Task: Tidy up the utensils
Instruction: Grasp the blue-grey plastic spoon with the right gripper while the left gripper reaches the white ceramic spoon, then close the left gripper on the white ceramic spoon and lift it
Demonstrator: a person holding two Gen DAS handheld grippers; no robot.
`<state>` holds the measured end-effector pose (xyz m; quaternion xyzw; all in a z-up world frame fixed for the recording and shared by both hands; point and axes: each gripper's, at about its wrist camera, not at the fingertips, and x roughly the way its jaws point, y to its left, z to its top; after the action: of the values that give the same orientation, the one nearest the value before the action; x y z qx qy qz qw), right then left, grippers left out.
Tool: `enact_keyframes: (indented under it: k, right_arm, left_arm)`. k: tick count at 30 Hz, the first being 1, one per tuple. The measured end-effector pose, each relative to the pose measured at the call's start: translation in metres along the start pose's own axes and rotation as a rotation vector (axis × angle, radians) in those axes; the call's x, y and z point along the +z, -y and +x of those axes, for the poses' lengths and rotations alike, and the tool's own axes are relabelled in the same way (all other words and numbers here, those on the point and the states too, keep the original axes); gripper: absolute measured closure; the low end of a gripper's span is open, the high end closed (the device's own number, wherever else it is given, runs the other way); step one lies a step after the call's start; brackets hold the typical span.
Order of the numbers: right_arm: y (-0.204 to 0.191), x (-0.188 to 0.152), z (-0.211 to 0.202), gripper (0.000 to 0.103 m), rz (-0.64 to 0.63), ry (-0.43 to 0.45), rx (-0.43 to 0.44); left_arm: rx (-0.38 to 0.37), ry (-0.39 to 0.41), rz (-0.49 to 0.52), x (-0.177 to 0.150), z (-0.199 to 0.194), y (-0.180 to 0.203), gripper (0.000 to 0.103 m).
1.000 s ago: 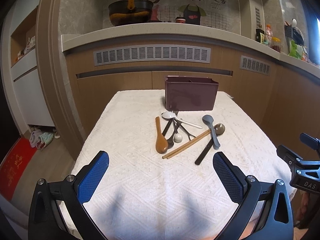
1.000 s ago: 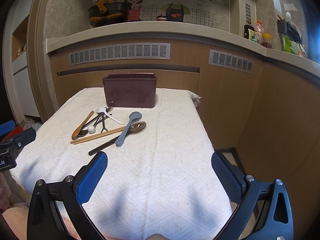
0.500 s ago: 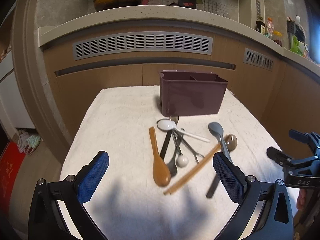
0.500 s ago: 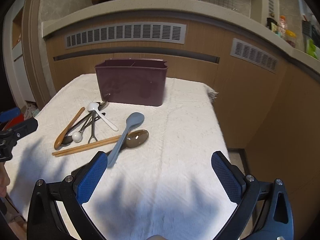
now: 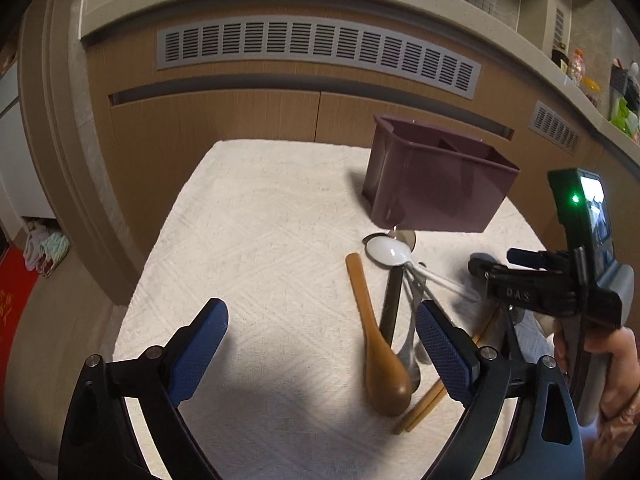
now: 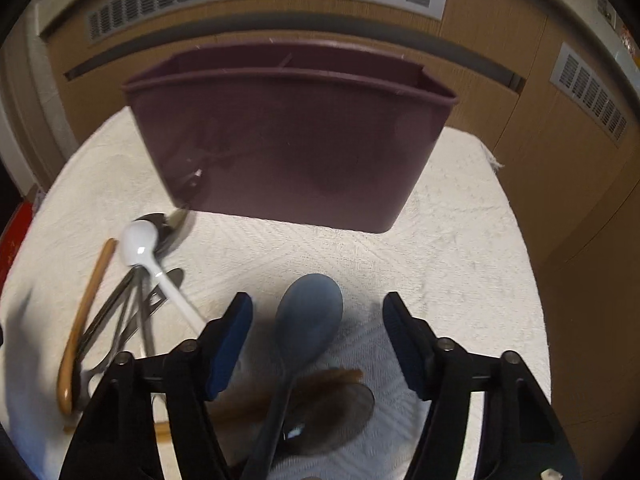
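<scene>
- While our right gripper point(image 6: 316, 336) hangs low over the bench, tilted down toward the cloth, its jaws stand apart with the blue-grey spoon point(image 6: 308, 320) lying between them; the pads do not touch it.
- Under that spoon's handle we see a dark brown spoon point(image 6: 332, 412) and the blurred chopsticks point(image 6: 240, 404), all resting on the white cloth point(image 6: 460, 280).
- Our left gripper point(image 5: 320, 348) hovers higher, angled down at the near left part of the bench, jaws apart and holding nothing.
- Just beside its right pad point(image 5: 440, 348) lies the wooden spoon point(image 5: 380, 360), bowl toward us, next to a cluster of metal utensils point(image 5: 408, 308) and a black handle point(image 5: 391, 300).
- Seen from the left wrist, the right gripper's body reaches in from the right edge, gripped by our hand point(image 5: 616, 376), with a small screen and a green light on top.
- Farther on, the white spoon point(image 5: 390, 251) rests across the metal pieces, bowl close to the holder.
- Beyond the pile stands the dark purple utensil holder point(image 6: 292, 136), upright on the cloth, with a divider visible inside.
- Behind the bench run wooden cabinets point(image 5: 240, 120) with grey vent grilles point(image 5: 316, 52).
</scene>
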<state>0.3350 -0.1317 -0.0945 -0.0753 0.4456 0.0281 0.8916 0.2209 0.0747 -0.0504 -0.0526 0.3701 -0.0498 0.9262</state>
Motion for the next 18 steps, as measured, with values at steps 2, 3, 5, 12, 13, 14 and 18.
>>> enact_keyframes:
  k: [2,3,5,12,13,14,18]
  right_arm:
    - [0.0,-0.002,0.002,0.055,-0.007,-0.012,0.034]
    - [0.0,-0.004,0.001,0.07,-0.021,-0.012,0.055]
    - [0.001,-0.009,-0.003,0.072,-0.044,0.0,0.058]
    - [0.024,-0.028,-0.04,0.073,-0.045,0.099,0.052]
    - [0.028,-0.032,-0.044,0.073,-0.039,0.109,0.059]
    - [0.03,-0.035,-0.048,0.073,-0.037,0.12,0.058]
    - [0.04,-0.041,-0.053,0.073,-0.043,0.167,0.028]
  left_arm:
    - [-0.016,-0.02,-0.008,-0.001,0.004,0.0,0.012]
    - [-0.033,-0.034,-0.015,-0.001,0.007,0.0,0.013]
    - [-0.068,-0.064,-0.025,0.001,0.014,0.003,0.018]
    - [-0.226,-0.225,-0.087,0.017,0.049,0.027,0.048]
    - [-0.233,-0.24,-0.093,0.019,0.054,0.031,0.048]
    - [-0.233,-0.256,-0.1,0.023,0.059,0.035,0.048]
    - [-0.192,-0.301,-0.136,0.036,0.085,0.044,0.048]
